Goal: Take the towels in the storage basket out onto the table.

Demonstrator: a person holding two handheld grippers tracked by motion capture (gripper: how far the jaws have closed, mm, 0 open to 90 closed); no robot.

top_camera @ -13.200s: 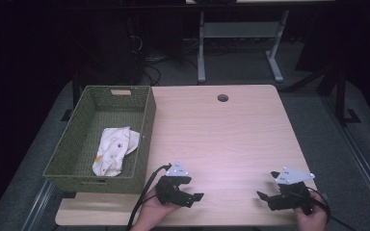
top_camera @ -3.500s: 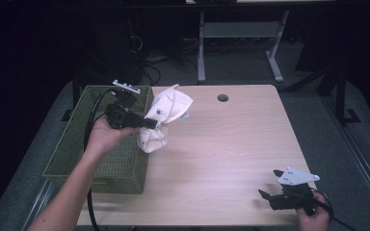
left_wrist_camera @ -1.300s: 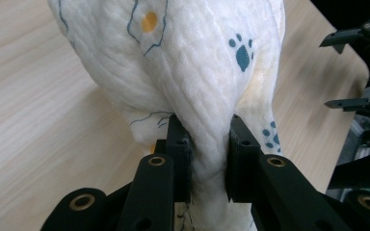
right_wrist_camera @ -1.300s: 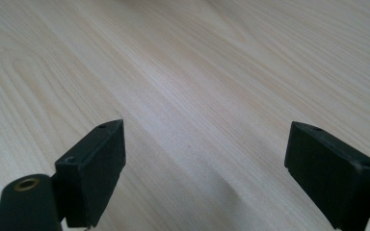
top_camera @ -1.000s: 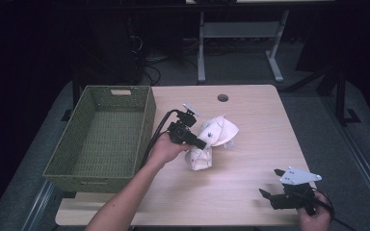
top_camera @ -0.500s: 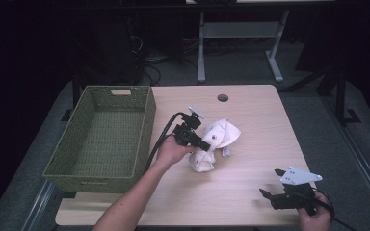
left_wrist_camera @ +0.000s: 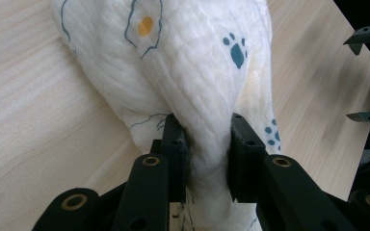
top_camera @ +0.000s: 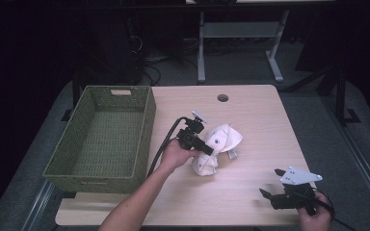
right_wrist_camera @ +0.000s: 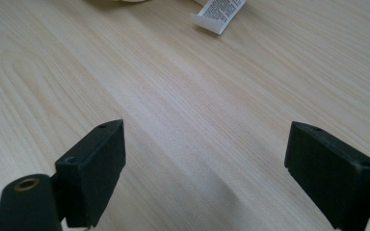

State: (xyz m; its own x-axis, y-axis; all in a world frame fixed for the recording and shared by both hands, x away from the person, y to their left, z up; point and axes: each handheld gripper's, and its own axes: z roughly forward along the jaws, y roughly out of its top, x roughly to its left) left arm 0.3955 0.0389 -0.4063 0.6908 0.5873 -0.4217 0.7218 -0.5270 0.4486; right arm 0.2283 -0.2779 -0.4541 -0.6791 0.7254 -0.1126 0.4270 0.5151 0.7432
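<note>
A white cloth (top_camera: 220,143) with paw prints and a yellow spot lies bunched on the wooden table (top_camera: 255,120), right of the basket. My left gripper (top_camera: 208,149) is shut on a fold of the cloth (left_wrist_camera: 183,62). In the left gripper view both pads (left_wrist_camera: 176,144) press on that fold, and the left gripper's (left_wrist_camera: 206,139) jaws have just been opening a little with the cloth still between them. My right gripper (top_camera: 271,183) rests near the table's front right edge. It stands open (right_wrist_camera: 204,163) over bare wood, with the cloth's white label (right_wrist_camera: 219,12) beyond it.
A green woven basket (top_camera: 144,134) stands at the table's left side with nothing in it. A round cable hole (top_camera: 222,97) sits near the table's far edge. Desk legs and cables stand on the dark floor behind.
My left gripper has sunk slightly toward the table with the cloth, and more of the cloth now rests on the wood. The right gripper has kept still.
</note>
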